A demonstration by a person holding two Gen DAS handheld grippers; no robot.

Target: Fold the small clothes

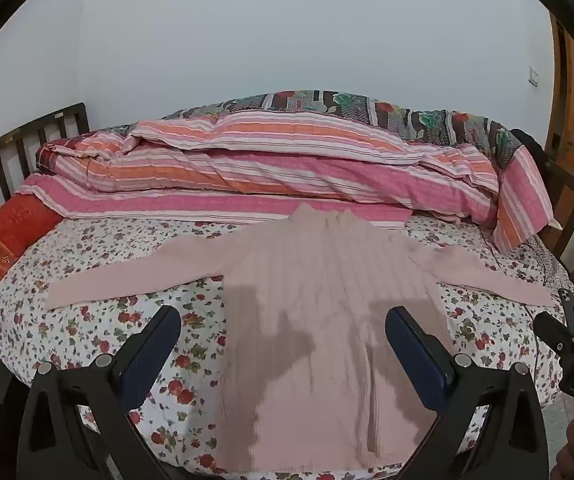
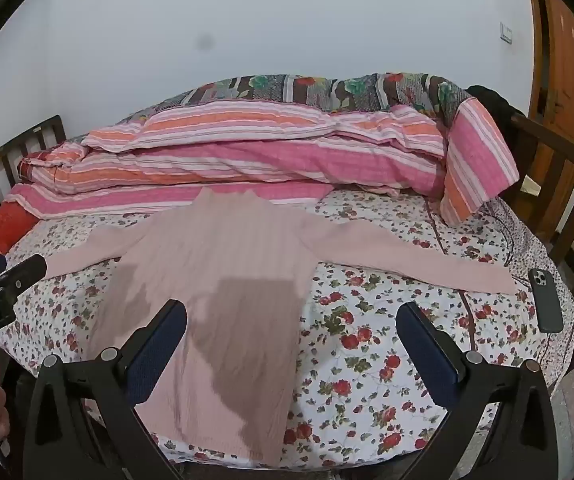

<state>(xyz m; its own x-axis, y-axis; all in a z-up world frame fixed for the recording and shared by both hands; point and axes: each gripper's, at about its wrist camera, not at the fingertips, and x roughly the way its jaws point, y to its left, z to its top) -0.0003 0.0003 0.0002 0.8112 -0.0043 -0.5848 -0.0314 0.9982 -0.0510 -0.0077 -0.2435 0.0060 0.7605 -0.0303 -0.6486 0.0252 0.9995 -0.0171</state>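
Both grippers, left gripper [image 1: 283, 352] and right gripper [image 2: 291, 344], hang spread wide, holding nothing. Pink sweater [image 1: 319, 300] lies flat mid-frame on the flowery bed [image 1: 107, 320]. Best pinch one sleeve [image 1: 127, 276] end first, then fold inward.

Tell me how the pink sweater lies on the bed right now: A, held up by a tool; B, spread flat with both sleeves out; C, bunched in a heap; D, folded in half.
B: the sweater lies flat, a sleeve stretched out to each side.

pink sweater [image 1: 319, 280] flat on floral sheet [image 1: 99, 332]; left gripper [image 1: 283, 324] wide, empty.
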